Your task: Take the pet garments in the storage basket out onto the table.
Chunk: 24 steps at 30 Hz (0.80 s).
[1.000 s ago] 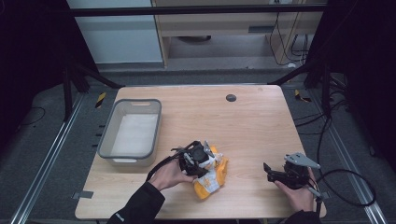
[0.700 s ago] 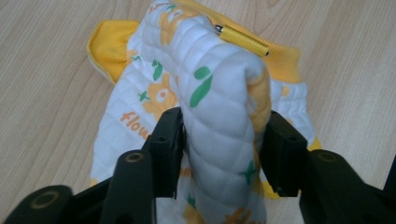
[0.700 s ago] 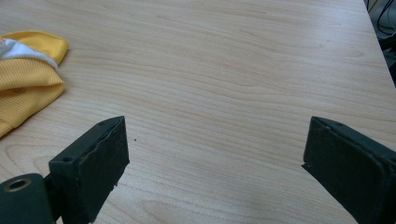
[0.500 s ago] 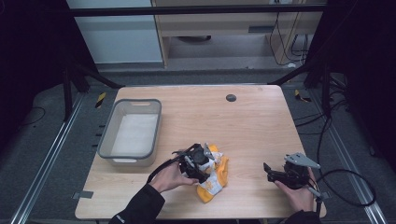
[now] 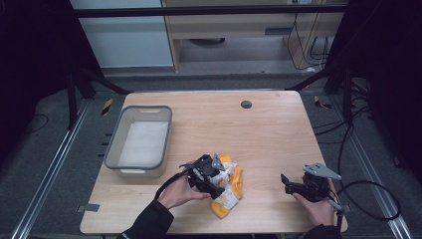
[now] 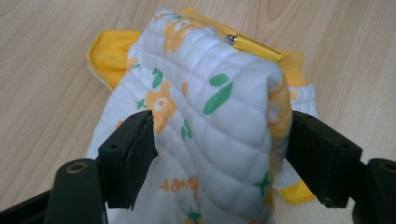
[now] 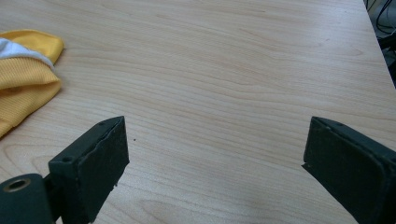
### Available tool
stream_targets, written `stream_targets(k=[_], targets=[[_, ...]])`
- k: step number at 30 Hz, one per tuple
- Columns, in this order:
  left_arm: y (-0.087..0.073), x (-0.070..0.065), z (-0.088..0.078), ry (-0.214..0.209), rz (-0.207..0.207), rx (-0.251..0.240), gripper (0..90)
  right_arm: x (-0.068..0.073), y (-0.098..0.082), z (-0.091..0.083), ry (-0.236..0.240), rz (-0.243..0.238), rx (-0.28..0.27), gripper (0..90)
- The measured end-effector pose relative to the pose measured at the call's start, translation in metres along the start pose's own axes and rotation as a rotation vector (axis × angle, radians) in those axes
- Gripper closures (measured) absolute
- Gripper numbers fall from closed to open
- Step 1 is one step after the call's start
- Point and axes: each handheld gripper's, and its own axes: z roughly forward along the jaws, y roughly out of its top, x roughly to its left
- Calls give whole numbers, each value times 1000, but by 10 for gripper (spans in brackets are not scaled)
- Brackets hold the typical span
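A quilted white cloth (image 5: 231, 189) with yellow flowers, green leaves and a yellow lining lies crumpled near the table's front edge. My left gripper (image 5: 218, 183) sits over its left side. In the left gripper view the cloth (image 6: 219, 93) bulges up between the two jaws, which have just been opening and now stand wide and slack around the fold; a gold metal piece (image 6: 256, 46) sits on its top edge. My right gripper (image 5: 287, 182) rests at the front right, open, with bare wood between its jaws (image 7: 215, 135) and the cloth's yellow edge (image 7: 23, 70) far left.
A grey plastic bin (image 5: 112, 149) with a white liner stands at the table's left side. A small black round cap (image 5: 246, 104) sits in the tabletop near the far edge. Bare wood (image 5: 268, 139) spans the middle and right. Cables trail off the right side.
The left gripper's jaws have spread apart around the cloth, and the cloth has slumped a little on the table. The right hand has stayed where it was.
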Motion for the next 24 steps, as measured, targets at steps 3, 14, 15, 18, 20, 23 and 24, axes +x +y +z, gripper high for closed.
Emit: stream_targets(k=[3, 14, 15, 18, 20, 23, 24], targets=[[-2, -1, -4, 0, -6, -28, 241, 0, 0, 0, -1, 1, 0, 66], [-9, -4, -16, 13, -44, -120, 241, 0, 0, 0, -1, 0, 0, 66], [-10, -4, -18, 17, -45, -137, 243, 0, 0, 0, -2, 1, 1, 65], [-14, -4, -25, 23, -62, -177, 243, 0, 0, 0, -1, 2, 0, 65], [-18, -5, -29, 31, -67, -198, 243, 0, 0, 0, -1, 2, 0, 66], [-24, -4, -34, 46, -76, -227, 243, 0, 0, 0, 1, 5, 1, 65], [-27, -4, -36, 54, -86, -241, 244, 0, 0, 0, -1, 2, 0, 66]])
